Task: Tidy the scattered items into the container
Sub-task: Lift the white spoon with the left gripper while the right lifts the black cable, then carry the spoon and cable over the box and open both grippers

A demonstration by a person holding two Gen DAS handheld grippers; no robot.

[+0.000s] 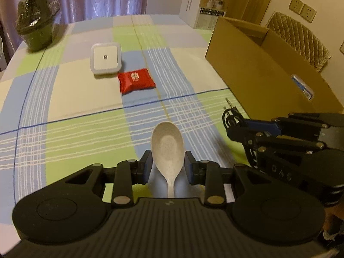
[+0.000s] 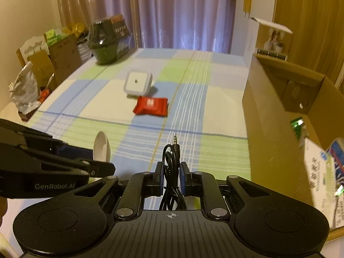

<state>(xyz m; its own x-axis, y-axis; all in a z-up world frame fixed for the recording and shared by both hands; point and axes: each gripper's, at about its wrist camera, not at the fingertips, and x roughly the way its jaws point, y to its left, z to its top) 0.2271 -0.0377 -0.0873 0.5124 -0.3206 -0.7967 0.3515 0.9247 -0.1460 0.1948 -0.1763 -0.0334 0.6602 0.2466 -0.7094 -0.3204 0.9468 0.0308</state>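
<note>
My left gripper (image 1: 168,161) is shut on a beige speckled spoon (image 1: 167,148), bowl pointing forward above the checked tablecloth. My right gripper (image 2: 171,173) is shut on a coiled black audio cable (image 2: 172,163) whose jack plug sticks up. In the left wrist view the right gripper (image 1: 234,126) hangs at the right, beside the open cardboard box (image 1: 268,64). Further out on the cloth lie a red snack packet (image 1: 135,80) and a white square night light (image 1: 105,57). Both also show in the right wrist view: the red packet (image 2: 150,105) and the night light (image 2: 137,83).
A dark green lidded bowl (image 1: 35,29) stands at the table's far left corner. The cardboard box (image 2: 286,116) fills the right side, with several packets inside it. Boxes and bags (image 2: 43,64) crowd the left beyond the table. Curtains hang behind.
</note>
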